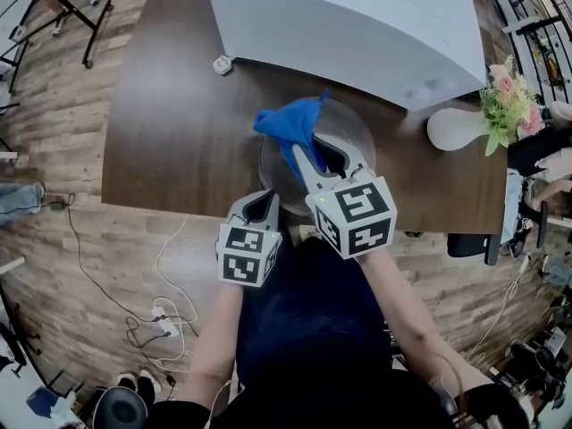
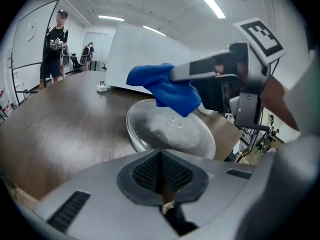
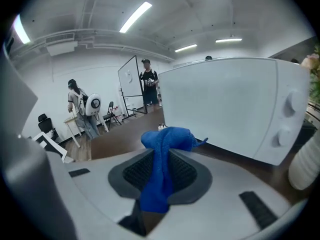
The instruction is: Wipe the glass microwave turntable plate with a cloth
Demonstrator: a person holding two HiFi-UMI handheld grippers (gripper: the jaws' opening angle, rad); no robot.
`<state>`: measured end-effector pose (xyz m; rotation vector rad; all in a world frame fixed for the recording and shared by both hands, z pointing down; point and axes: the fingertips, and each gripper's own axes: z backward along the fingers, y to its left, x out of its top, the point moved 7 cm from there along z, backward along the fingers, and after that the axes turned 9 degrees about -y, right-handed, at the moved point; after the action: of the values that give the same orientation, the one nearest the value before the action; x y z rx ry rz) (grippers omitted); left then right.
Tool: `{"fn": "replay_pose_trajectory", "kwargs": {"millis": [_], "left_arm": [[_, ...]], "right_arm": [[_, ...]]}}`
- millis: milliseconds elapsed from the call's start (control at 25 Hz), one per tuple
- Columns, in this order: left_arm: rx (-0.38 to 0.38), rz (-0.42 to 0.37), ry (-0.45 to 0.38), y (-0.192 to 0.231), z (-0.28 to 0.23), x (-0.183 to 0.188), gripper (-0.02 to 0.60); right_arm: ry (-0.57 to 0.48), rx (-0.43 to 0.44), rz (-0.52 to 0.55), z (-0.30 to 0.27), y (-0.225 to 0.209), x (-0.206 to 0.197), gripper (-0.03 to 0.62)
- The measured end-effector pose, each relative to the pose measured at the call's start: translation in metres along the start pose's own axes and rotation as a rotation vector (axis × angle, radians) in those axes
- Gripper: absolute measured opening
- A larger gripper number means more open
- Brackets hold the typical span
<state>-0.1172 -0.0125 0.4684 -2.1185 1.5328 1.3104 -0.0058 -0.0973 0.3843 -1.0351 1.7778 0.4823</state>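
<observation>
Centre of the head view: the glass turntable plate (image 1: 356,134) lies flat on a dark table (image 1: 179,123), near its front edge. The right gripper (image 1: 308,161) pinches a blue cloth (image 1: 290,121) above it. The left gripper (image 1: 261,204), jaws pressed together and empty, sits just beside the rim. Unsteadied, the plate could skid off when wiped.

Bunched blue cloth (image 2: 165,86) hangs over round glass plate (image 2: 150,134).

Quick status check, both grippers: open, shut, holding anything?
Left gripper: shut, nothing between its jaws.
Right gripper: shut on the bunched blue cloth.
</observation>
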Motion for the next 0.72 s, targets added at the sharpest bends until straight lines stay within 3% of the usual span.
{"fn": "replay_pose_trajectory", "kwargs": {"millis": [240, 360, 720], "left_arm": [[0.02, -0.021, 0.012, -0.002, 0.0, -0.001, 0.002], [0.023, -0.014, 0.014, -0.001, 0.0, -0.001, 0.002], [0.037, -0.012, 0.026, -0.001, 0.0, 0.0, 0.002]], "right_arm": [[0.202, 0.181, 0.032, -0.042, 0.012, -0.038, 0.074], [0.266, 0.181, 0.082, -0.052, 0.015, -0.054, 0.074], [0.29, 0.154, 0.062, -0.059, 0.002, -0.055, 0.074]]}}
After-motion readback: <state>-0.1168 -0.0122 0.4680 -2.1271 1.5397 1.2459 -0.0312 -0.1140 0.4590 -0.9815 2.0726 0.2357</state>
